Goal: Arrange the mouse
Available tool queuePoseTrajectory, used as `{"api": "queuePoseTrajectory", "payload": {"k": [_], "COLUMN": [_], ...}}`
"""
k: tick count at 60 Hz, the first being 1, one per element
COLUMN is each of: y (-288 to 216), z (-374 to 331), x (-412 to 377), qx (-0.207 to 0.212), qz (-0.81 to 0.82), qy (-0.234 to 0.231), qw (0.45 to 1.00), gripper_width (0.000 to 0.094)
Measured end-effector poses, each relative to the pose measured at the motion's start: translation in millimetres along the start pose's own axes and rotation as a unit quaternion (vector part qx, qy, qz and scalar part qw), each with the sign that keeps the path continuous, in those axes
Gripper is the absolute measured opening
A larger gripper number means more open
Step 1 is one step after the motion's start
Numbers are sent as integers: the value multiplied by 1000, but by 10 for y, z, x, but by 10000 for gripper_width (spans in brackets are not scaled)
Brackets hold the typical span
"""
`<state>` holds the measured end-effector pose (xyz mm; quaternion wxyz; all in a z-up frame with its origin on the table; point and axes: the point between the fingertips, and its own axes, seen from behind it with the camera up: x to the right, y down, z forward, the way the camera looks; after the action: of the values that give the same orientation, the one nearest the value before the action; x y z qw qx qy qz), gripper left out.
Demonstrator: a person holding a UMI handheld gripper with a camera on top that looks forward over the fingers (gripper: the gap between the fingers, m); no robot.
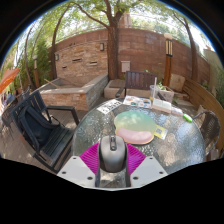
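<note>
A grey computer mouse (112, 153) sits between my gripper's two fingers, with the magenta pads (92, 156) pressing against both of its sides. My gripper (112, 160) is shut on the mouse and holds it above the near edge of a round glass table (172, 145). A pale round mouse mat (134, 125) lies on the glass just beyond the mouse.
A black folding chair (40, 125) stands left of the table. A stone counter (75, 93) and a brick wall (100, 55) are behind, with a tree trunk (113, 45). Small items (160, 98) sit on the table's far side. A wooden chair (208, 100) is at the right.
</note>
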<state>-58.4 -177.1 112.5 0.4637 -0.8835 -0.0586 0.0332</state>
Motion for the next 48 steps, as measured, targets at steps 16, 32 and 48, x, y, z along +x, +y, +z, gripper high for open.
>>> {"api": "queuePoseTrajectory", "payload": {"k": [16, 32, 48], "y": [-1805, -994, -410], "z": [657, 2303, 2661], "x": [448, 1260, 1386], "qx": [106, -24, -84], "qz": [31, 48, 55], "qy": [2, 51, 54], "qw": [994, 997, 993], "gripper_width": [342, 347, 545]}}
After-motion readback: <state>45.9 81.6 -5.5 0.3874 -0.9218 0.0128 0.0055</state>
